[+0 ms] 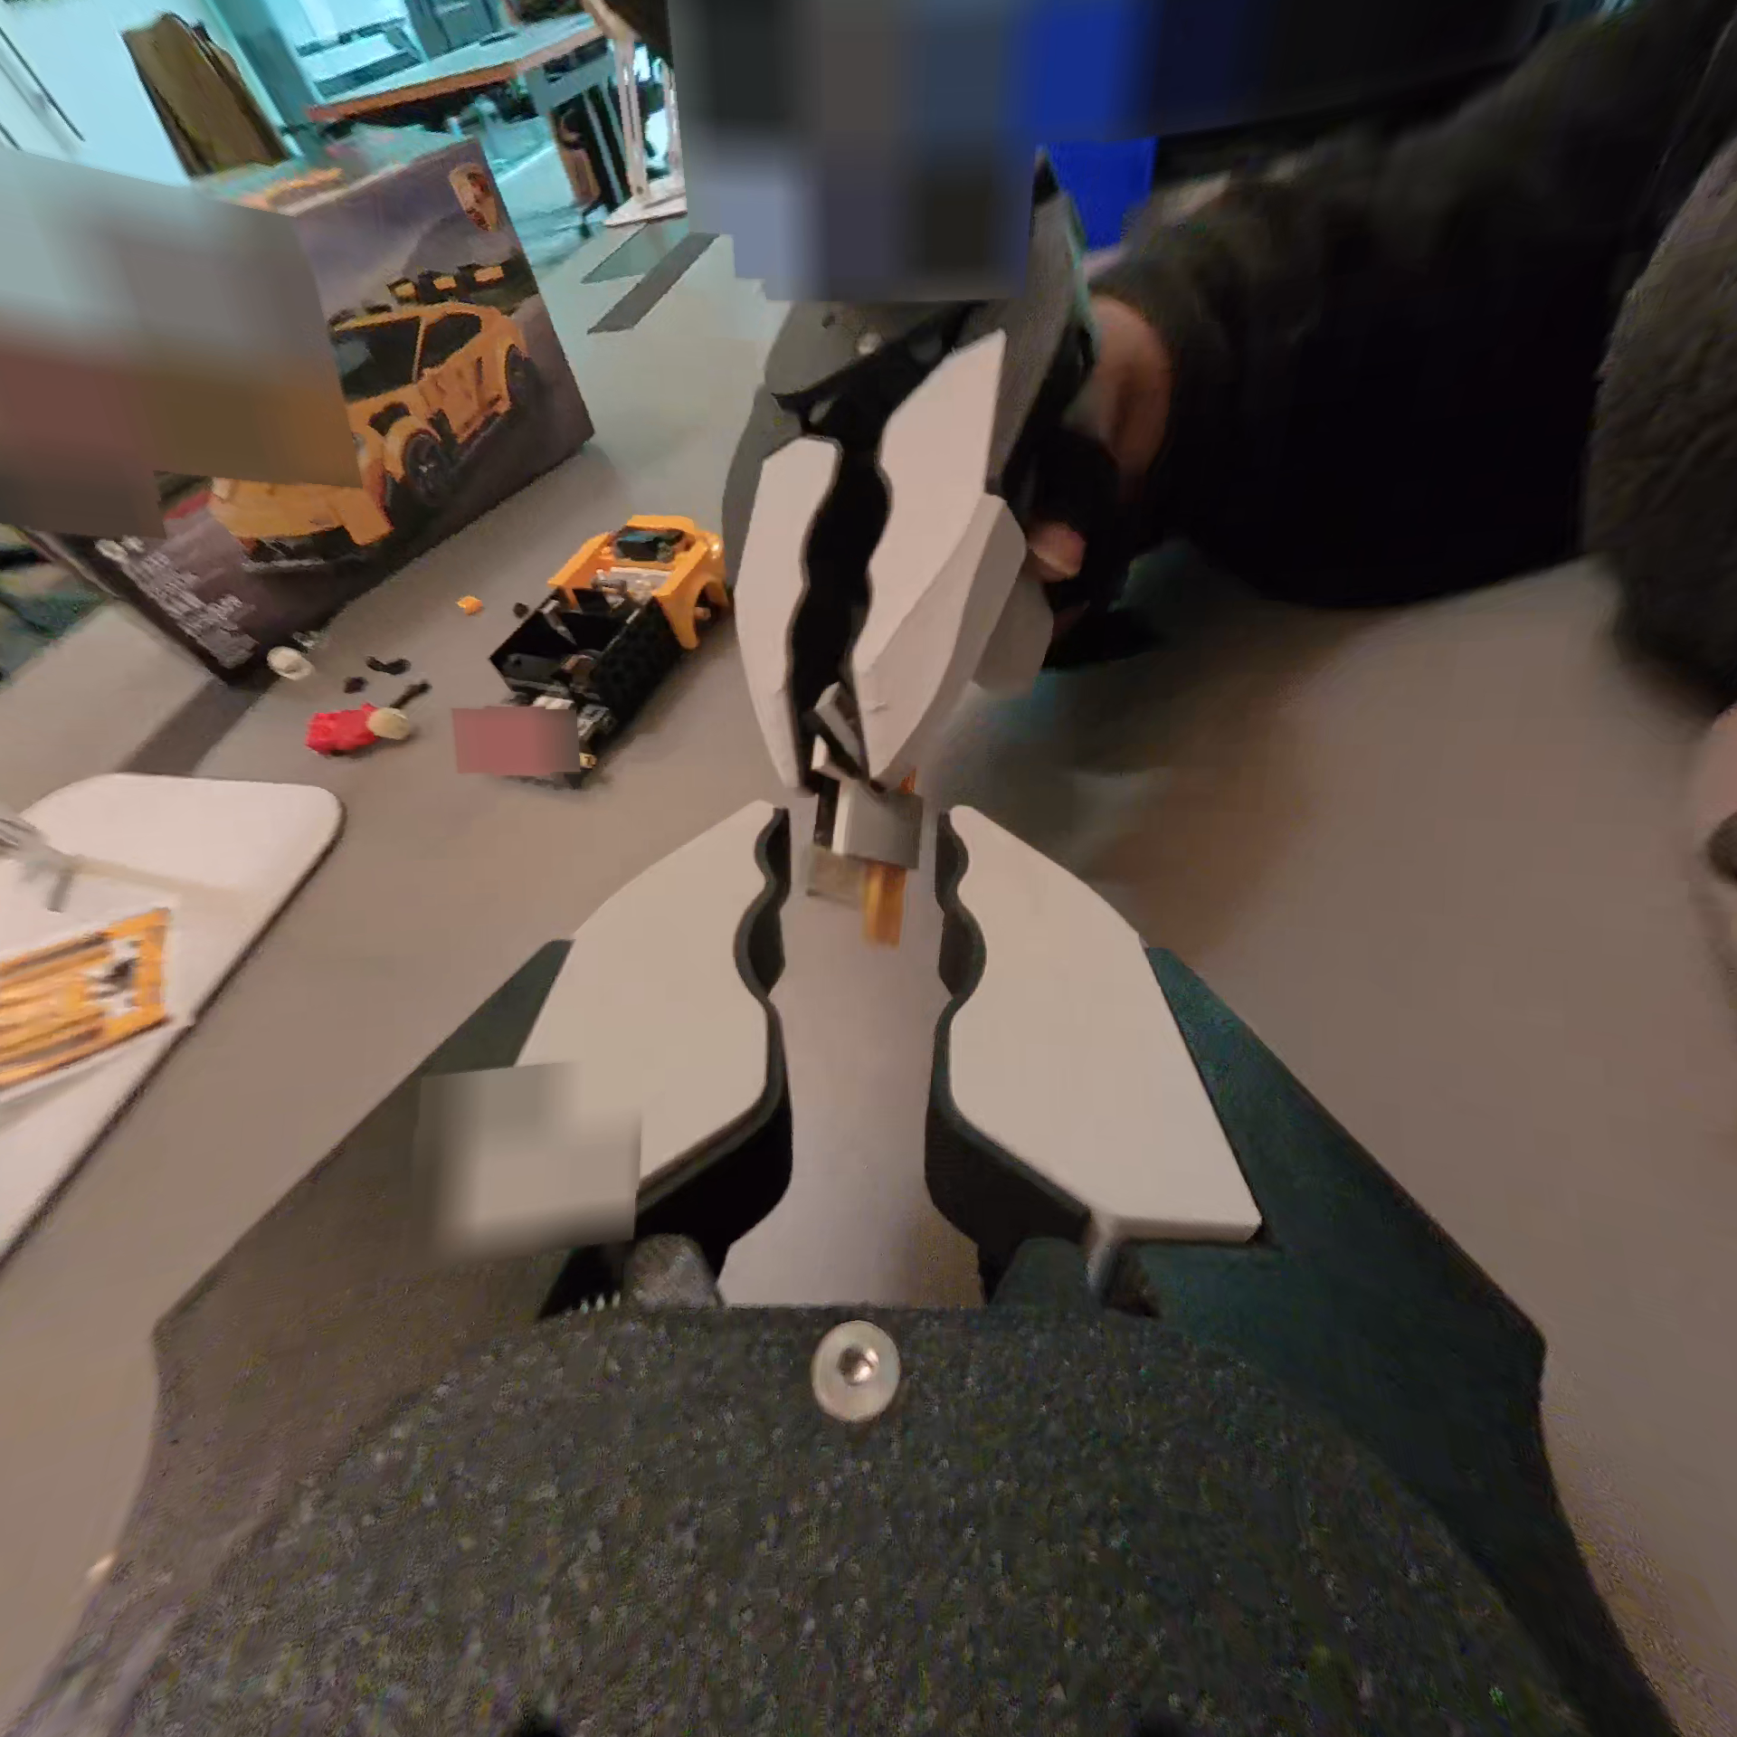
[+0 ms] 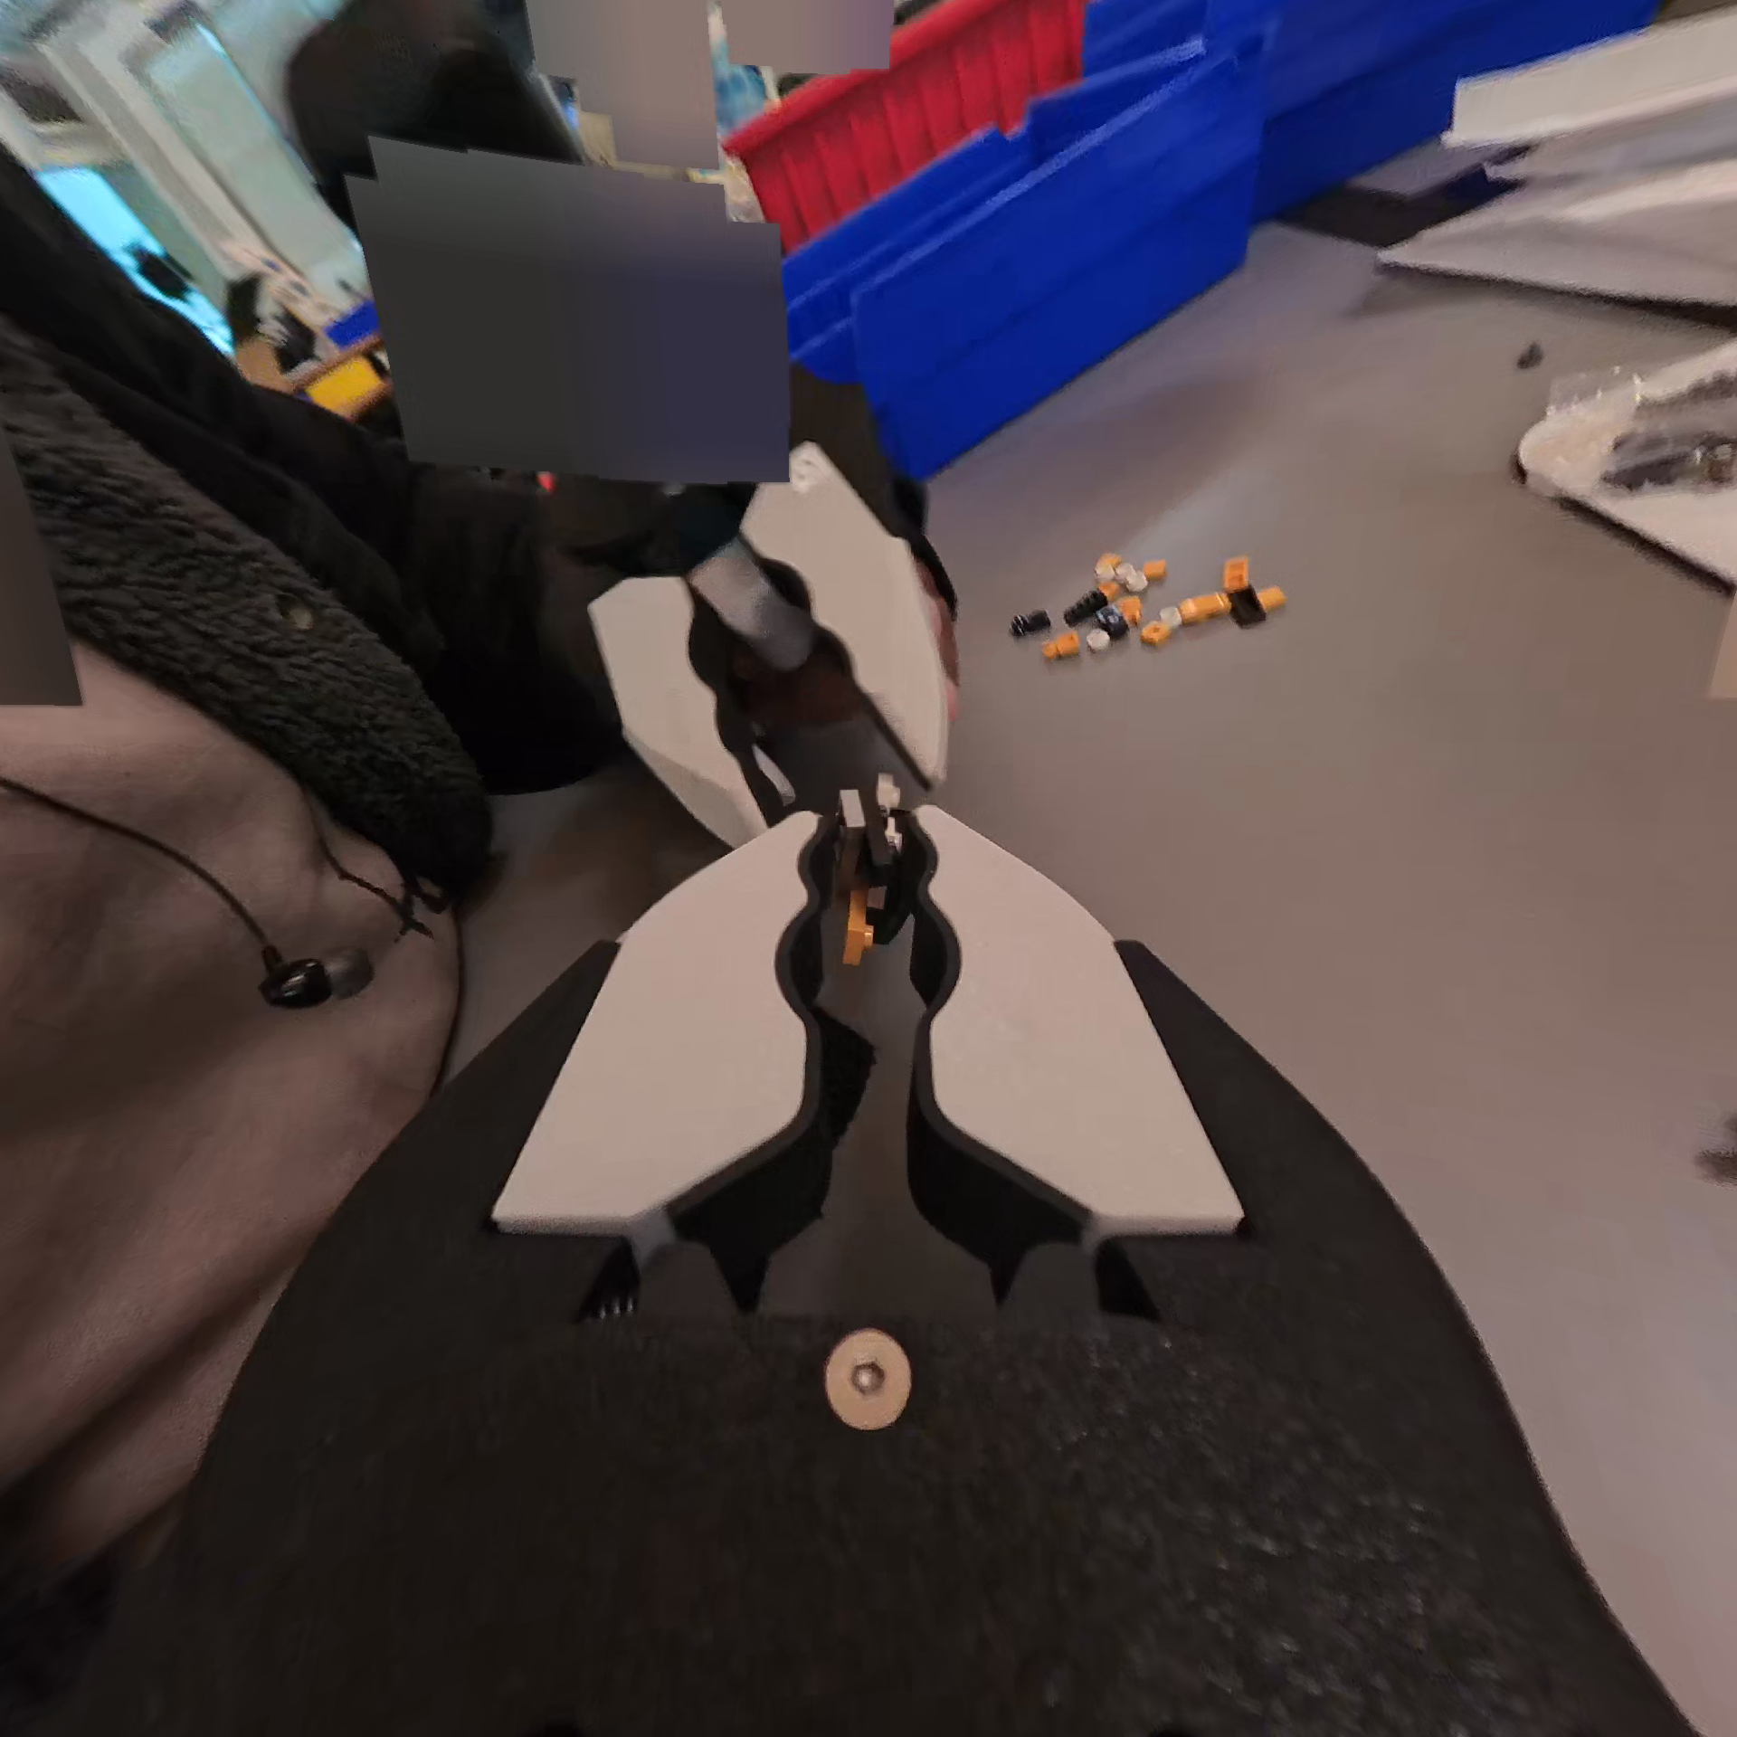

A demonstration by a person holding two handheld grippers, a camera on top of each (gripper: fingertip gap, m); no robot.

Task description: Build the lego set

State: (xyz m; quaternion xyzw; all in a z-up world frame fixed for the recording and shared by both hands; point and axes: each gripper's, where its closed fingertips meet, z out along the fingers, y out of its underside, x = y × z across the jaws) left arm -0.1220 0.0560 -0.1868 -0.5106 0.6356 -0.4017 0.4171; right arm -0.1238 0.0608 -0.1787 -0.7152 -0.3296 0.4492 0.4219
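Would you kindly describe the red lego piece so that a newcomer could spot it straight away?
In the left wrist view, find the set's box with the yellow car picture, standing on the grey table. In front of it, left of the half-built car, lie scattered small parts. The red piece is the only red one, with a cream knob at its right end.
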